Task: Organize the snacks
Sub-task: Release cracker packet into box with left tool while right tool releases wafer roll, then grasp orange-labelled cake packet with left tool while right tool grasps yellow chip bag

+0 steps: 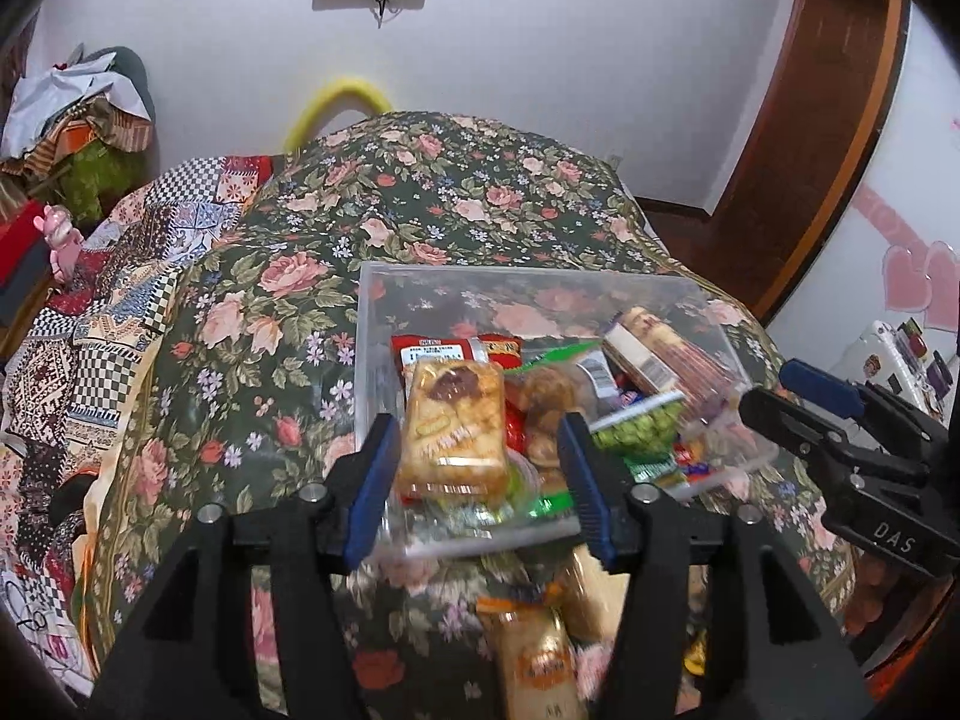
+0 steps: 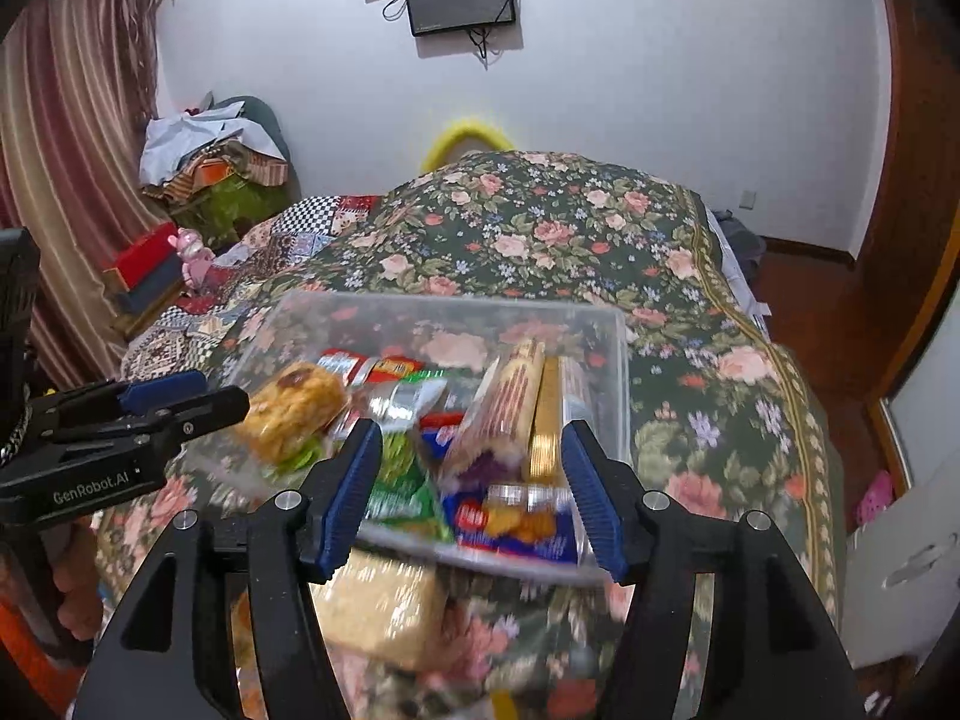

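Note:
A clear plastic bin (image 1: pixel 375 312) sits on the floral bedspread and holds several snack packs; it also shows in the right wrist view (image 2: pixel 618 360). My left gripper (image 1: pixel 480 480) is open just above the bin's near edge, with a wrapped pastry pack (image 1: pixel 453 426) between its fingers and touching neither. The pastry pack (image 2: pixel 294 414) lies at the bin's left side. My right gripper (image 2: pixel 471 495) is open and empty over the bin's near right corner, above a blue biscuit pack (image 2: pixel 516 525) and a green pack (image 2: pixel 402 480). A striped wafer pack (image 2: pixel 510 408) leans in the bin.
More snack packs (image 1: pixel 540 654) lie on the bedspread in front of the bin, among them a pale pack (image 2: pixel 384 606). A patchwork quilt (image 1: pixel 114 312) lies on the left. A clothes pile (image 2: pixel 210 162) stands at the back left. A wooden door frame (image 1: pixel 798 150) rises on the right.

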The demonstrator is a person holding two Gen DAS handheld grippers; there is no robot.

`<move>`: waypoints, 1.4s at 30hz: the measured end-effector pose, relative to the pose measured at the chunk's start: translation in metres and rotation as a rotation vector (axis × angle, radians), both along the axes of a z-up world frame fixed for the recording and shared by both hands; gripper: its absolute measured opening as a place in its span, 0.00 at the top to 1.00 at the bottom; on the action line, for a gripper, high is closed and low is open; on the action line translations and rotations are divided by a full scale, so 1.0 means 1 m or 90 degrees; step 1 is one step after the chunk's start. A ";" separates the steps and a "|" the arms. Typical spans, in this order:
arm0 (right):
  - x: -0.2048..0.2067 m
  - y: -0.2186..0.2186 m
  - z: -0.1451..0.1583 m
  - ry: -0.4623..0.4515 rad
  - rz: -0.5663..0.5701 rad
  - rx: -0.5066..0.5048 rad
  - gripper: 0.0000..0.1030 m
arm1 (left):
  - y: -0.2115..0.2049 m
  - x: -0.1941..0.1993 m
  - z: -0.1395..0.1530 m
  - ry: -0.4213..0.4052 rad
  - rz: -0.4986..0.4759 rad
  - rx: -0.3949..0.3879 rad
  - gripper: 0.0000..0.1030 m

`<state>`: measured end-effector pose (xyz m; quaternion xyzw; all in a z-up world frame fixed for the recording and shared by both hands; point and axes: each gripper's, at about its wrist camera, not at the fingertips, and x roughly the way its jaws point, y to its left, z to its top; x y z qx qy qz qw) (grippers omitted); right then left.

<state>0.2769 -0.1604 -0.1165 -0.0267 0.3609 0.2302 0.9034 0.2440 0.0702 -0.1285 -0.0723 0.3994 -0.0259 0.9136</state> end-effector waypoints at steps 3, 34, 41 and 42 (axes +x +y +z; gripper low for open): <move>-0.013 -0.007 0.000 0.009 -0.004 0.004 0.43 | -0.002 -0.015 0.002 0.001 -0.002 0.001 0.45; -0.082 -0.024 -0.089 0.163 0.029 -0.057 0.29 | -0.034 -0.051 -0.097 0.171 -0.087 0.010 0.44; -0.077 -0.025 -0.091 0.160 0.024 -0.043 0.50 | -0.022 -0.053 -0.099 0.161 -0.070 0.028 0.60; -0.075 -0.026 -0.091 0.161 0.019 -0.037 0.50 | -0.021 -0.053 -0.100 0.160 -0.067 0.038 0.66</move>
